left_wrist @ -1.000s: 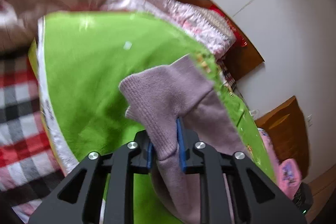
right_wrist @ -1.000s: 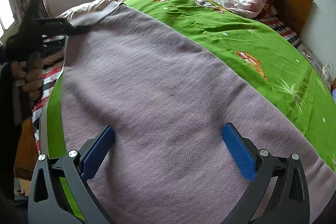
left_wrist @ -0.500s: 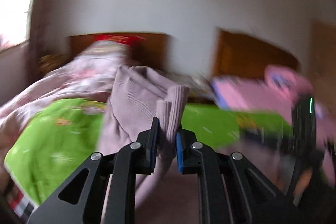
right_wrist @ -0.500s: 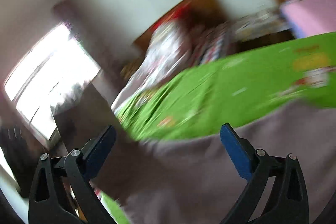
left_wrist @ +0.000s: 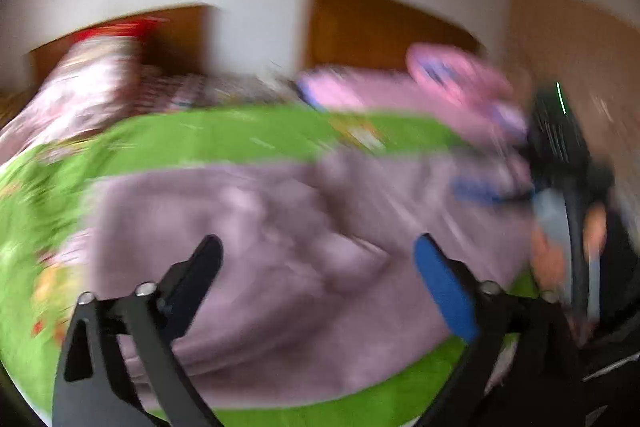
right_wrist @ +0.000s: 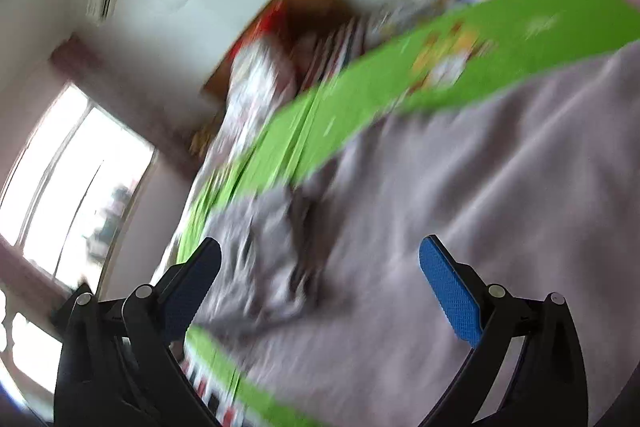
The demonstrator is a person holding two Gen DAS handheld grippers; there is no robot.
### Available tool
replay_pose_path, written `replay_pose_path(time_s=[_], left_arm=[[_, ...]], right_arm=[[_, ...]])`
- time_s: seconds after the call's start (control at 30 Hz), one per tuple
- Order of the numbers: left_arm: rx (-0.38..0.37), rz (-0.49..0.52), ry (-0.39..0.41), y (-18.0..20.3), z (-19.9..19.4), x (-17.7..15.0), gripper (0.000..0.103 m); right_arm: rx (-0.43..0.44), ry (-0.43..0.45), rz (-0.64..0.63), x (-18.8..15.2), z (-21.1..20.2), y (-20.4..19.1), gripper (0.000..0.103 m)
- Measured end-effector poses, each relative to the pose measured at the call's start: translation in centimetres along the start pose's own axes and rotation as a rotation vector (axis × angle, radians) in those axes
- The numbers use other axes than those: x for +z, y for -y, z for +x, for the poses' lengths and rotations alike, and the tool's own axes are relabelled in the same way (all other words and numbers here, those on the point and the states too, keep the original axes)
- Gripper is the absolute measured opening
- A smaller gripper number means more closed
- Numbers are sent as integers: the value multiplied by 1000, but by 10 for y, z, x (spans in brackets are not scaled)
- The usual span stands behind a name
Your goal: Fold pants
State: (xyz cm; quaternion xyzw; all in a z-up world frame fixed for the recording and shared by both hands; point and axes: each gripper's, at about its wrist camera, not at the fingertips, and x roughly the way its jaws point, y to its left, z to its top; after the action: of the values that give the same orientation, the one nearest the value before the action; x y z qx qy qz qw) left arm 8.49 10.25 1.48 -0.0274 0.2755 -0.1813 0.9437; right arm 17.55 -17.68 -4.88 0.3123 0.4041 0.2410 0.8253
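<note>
Both views are pretty smeared with motion blur, so take the fine detail with a grain of salt. My left gripper [left_wrist: 316, 267] has its jaws opening right now, spread wide with nothing between the pads; the mauve knit pants [left_wrist: 280, 247] lie below and beyond them, not pinched. The pants are spread in a rumpled heap across the green blanket [left_wrist: 240, 135] on the bed, and I can't make out where the legs or waistband end because the folds all blur together.

My right gripper [right_wrist: 320, 287] is spread wide too, empty, hovering over the same pants [right_wrist: 500, 207]. The near-left bit of fabric looks bunched and darker, but it's too streaky to say how it's folded. The bottom of the cloth is cut off by the frame.

In the left view the other gripper shows at the far right edge, a blue pad [left_wrist: 476, 189] against the pants' edge and part of my hand [left_wrist: 548, 259] behind it, mostly cut off. Behind the blanket there's a floral quilt [left_wrist: 88, 87], a wooden headboard [left_wrist: 180, 27] and something pink [left_wrist: 440, 79] I can't identify.
</note>
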Motion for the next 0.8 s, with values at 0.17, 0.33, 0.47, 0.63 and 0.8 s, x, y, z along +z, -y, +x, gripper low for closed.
replay_pose_path(time_s=[0.17,0.33,0.47,0.63,0.8], left_arm=[[189,-263,-4,-92,-34,-23,101],[237,-246,-82,-107,-31,-58,101],[194,-246,-109,-106,-20,-68,101],[217,-206,-143,-104,-15,-79,101],[242,-195,-181,-106,-14,-90,101]], right_arm=[[29,-257,-114,-32,47,-42,96],[-6,-338,-116,-42,81,-54,96],[-19,-318,-92,-30,104,-65,92],[-59,-286,-78,-26,120,-69,52],[-33,-209,-78,-16,106,-65,15]])
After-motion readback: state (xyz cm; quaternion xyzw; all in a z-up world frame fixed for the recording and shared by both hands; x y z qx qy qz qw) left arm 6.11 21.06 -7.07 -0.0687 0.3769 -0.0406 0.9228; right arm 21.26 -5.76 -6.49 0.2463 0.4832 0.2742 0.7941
